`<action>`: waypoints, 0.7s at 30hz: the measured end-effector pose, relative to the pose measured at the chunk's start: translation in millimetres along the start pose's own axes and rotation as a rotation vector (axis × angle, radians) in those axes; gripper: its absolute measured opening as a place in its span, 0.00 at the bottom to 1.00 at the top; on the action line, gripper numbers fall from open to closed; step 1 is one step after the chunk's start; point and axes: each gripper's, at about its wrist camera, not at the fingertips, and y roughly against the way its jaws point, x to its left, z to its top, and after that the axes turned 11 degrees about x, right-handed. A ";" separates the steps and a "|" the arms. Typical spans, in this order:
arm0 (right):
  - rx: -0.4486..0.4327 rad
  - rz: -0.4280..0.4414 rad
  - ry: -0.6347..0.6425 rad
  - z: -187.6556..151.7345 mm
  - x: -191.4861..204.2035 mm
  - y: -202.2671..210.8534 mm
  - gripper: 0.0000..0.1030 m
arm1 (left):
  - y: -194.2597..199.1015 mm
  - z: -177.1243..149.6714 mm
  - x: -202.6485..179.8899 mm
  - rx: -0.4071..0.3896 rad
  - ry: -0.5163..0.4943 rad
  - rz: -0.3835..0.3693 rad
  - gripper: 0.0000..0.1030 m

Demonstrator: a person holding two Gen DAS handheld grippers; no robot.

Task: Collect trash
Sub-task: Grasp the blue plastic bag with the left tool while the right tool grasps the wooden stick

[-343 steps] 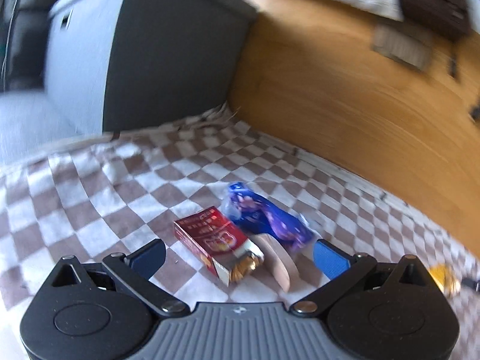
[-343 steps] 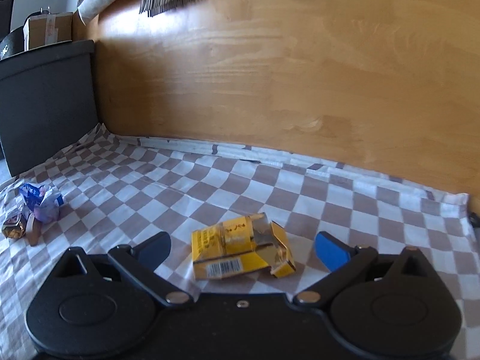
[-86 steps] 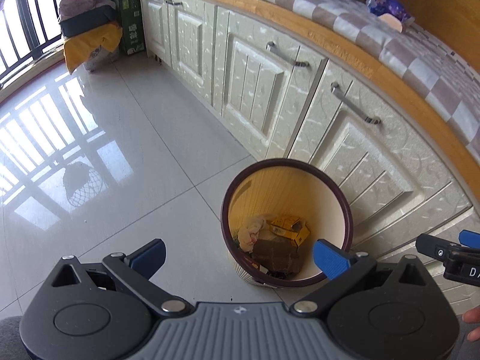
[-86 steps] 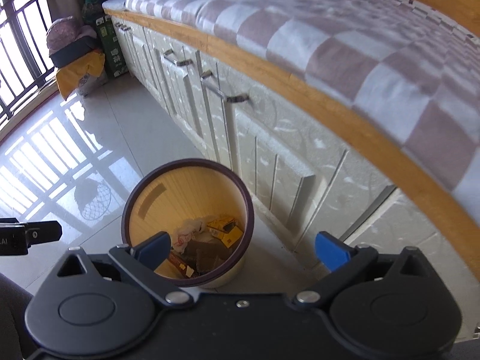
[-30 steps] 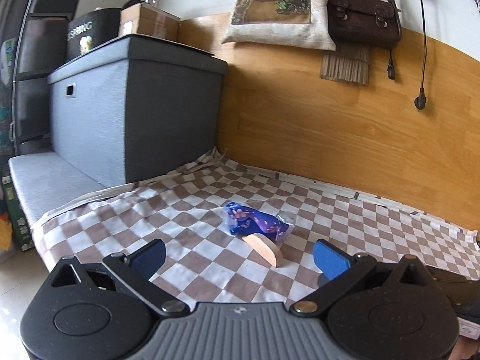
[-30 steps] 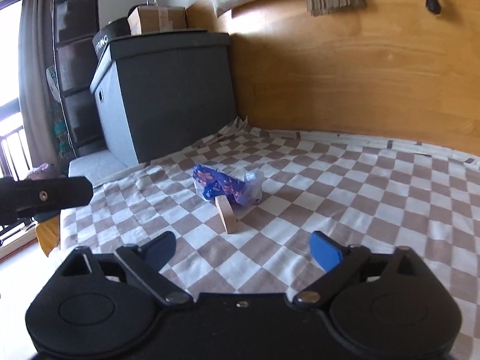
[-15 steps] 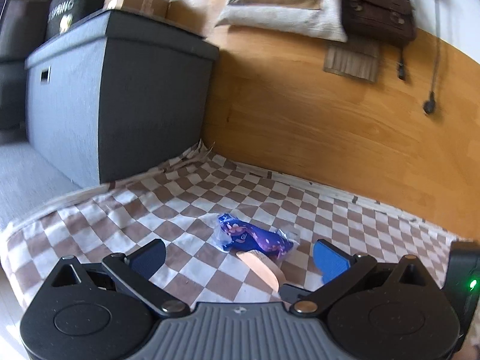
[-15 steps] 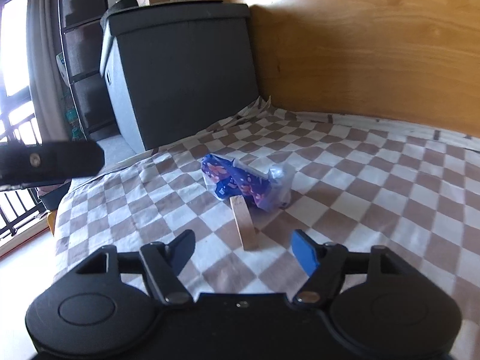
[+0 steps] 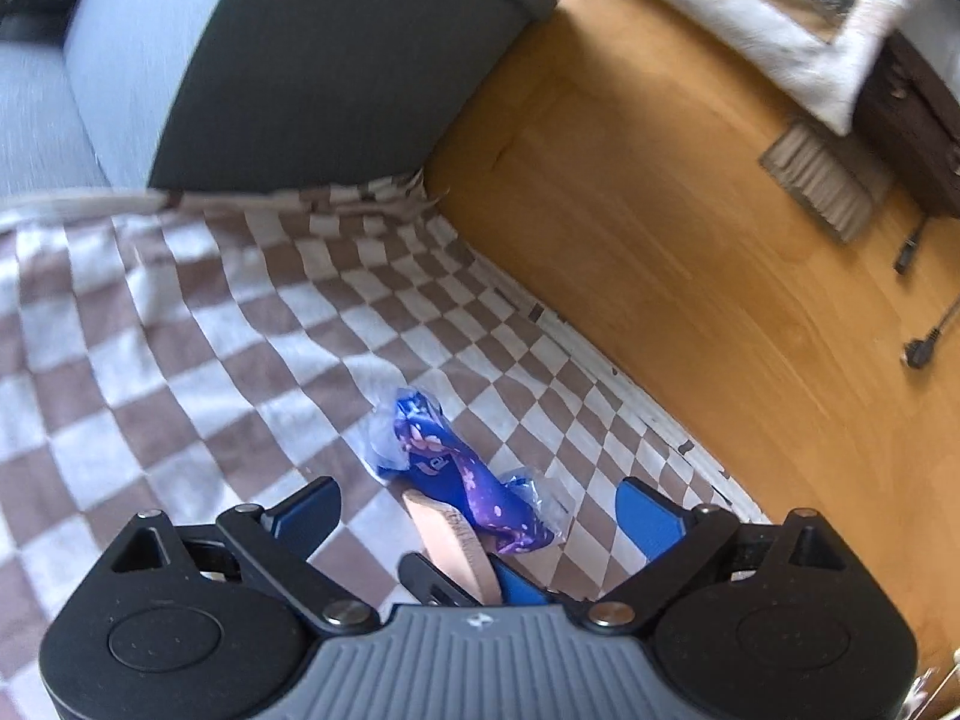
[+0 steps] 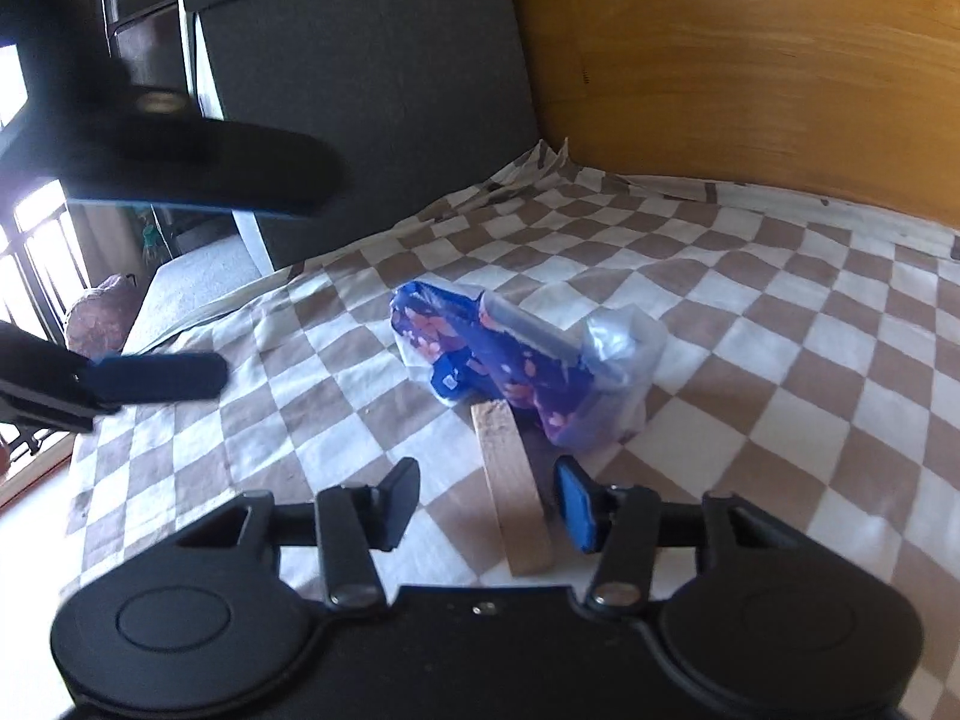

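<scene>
A crumpled blue and purple wrapper [image 9: 456, 474] lies on the checked cloth [image 9: 180, 348], and it also shows in the right wrist view [image 10: 516, 372]. A flat pale wooden piece [image 10: 513, 510] lies on edge against it, also in the left wrist view [image 9: 450, 546]. My right gripper [image 10: 486, 501] is open, low over the cloth, with the wooden piece between its fingers, apart from both pads. My left gripper [image 9: 474, 510] is open above the wrapper and the wooden piece. Its fingers [image 10: 156, 378] show at the left of the right wrist view.
A dark grey storage box [image 10: 360, 96] stands at the back left on the bench. A wooden wall panel [image 9: 690, 240] runs behind the cloth, with a cushion [image 9: 750, 18] and a brown bag [image 9: 912, 132] above it. The bench edge and the floor lie to the left [image 10: 36, 492].
Both grippers have moved in closer and lower toward the wrapper and the wooden piece. The right gripper's fingers have narrowed around the wooden piece.
</scene>
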 end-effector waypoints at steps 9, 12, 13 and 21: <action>0.007 0.027 -0.010 -3.3 -10.6 6.1 0.15 | -56.8 10.5 -2.7 0.062 0.132 -0.001 0.87; 0.015 0.020 0.003 -12.4 -11.9 17.6 0.15 | -71.8 11.9 -7.2 0.069 0.127 0.029 0.82; 0.017 0.024 -0.002 -16.7 -13.7 22.1 0.15 | -76.3 12.2 -8.7 0.071 0.131 0.036 0.81; 0.020 0.041 -0.083 -42.6 -29.7 53.8 0.14 | -92.2 4.0 -2.8 0.083 0.276 0.051 0.50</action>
